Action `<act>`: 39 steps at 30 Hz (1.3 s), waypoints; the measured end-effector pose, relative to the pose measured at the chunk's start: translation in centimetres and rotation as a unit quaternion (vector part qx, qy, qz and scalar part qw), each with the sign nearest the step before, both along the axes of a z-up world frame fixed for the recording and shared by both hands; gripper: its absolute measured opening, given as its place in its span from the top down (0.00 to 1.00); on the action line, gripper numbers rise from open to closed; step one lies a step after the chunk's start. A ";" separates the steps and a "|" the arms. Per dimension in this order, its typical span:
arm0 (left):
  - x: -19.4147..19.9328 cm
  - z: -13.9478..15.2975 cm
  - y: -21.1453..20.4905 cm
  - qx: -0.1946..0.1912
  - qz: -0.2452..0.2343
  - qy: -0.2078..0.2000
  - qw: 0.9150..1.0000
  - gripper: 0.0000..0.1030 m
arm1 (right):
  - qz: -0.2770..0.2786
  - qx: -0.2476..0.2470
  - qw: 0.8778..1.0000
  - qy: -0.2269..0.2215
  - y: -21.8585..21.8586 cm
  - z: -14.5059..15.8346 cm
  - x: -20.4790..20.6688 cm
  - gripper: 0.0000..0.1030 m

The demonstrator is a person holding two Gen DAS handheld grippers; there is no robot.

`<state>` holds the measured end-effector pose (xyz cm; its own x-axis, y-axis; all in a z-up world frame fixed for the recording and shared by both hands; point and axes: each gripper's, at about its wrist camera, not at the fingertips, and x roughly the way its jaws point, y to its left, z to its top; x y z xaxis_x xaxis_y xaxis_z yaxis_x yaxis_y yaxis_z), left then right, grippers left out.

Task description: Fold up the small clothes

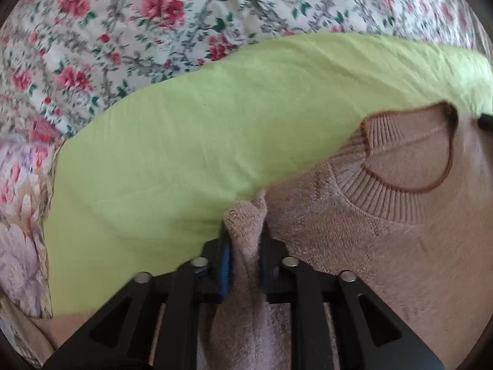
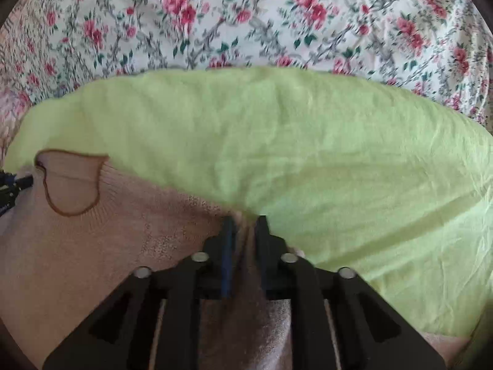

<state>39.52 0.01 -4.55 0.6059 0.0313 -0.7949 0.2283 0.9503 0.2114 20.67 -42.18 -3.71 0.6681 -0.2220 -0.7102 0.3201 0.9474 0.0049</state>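
A pale pink knit sweater (image 1: 385, 246) with a ribbed round collar (image 1: 409, 160) lies on a light green cloth (image 1: 185, 154). My left gripper (image 1: 245, 231) is shut on a pinch of the sweater's knit at its left shoulder. In the right wrist view the sweater (image 2: 92, 246) spreads to the left, with its collar (image 2: 72, 182) at the far left. My right gripper (image 2: 245, 228) is shut on the sweater's knit at the edge where it meets the green cloth (image 2: 339, 169). The tip of the other gripper shows at each view's edge (image 1: 485, 120) (image 2: 18, 182).
The green cloth lies over a floral bedsheet with red roses (image 1: 154, 24) (image 2: 277, 15). A second flowered fabric in pale purple (image 1: 21, 215) lies at the left. The sweater's lower body is hidden under the grippers.
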 end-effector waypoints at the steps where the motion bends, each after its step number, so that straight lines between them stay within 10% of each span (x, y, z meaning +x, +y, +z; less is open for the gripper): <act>1: -0.2 0.6 0.4 -0.008 0.006 0.001 1.000 0.67 | -0.003 -0.004 1.000 -0.007 0.0 0.5 -0.8 0.70; 5: -2.3 3.1 1.8 -0.036 0.032 -0.009 0.999 0.54 | -0.031 0.012 0.998 -0.045 -1.2 2.6 -6.0 0.46; 13: -11.9 5.4 -0.2 -0.095 0.002 -0.010 0.995 0.43 | -0.131 0.056 0.988 -0.055 -3.5 2.4 -17.8 0.44; 26: -21.0 0.6 -5.3 -0.162 -0.020 0.074 0.984 0.37 | -0.358 0.214 0.892 -0.173 -18.5 -0.4 -34.3 0.44; 32: -21.9 -0.8 -6.3 -0.160 -0.021 0.092 0.983 0.37 | -0.374 0.245 0.876 -0.181 -23.4 -1.5 -33.5 0.44; 34: -22.0 -1.3 -6.6 -0.158 -0.022 0.097 0.982 0.37 | -0.368 0.248 0.878 -0.180 -24.2 -1.8 -32.9 0.52; 37: -22.0 -1.6 -6.9 -0.155 -0.023 0.103 0.982 0.37 | -0.352 0.243 0.888 -0.170 -24.5 -1.4 -31.3 0.95; 39: -22.0 -1.6 -6.9 -0.155 -0.025 0.103 0.982 0.37 | -0.335 0.221 0.899 -0.175 -23.4 -0.3 -31.0 0.96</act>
<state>17.52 -6.91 -6.17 0.4251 -0.2565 -0.8680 0.2837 0.9484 -0.1414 -10.37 -65.54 -4.05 0.6894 -0.4059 -0.5999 0.7236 0.4240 0.5447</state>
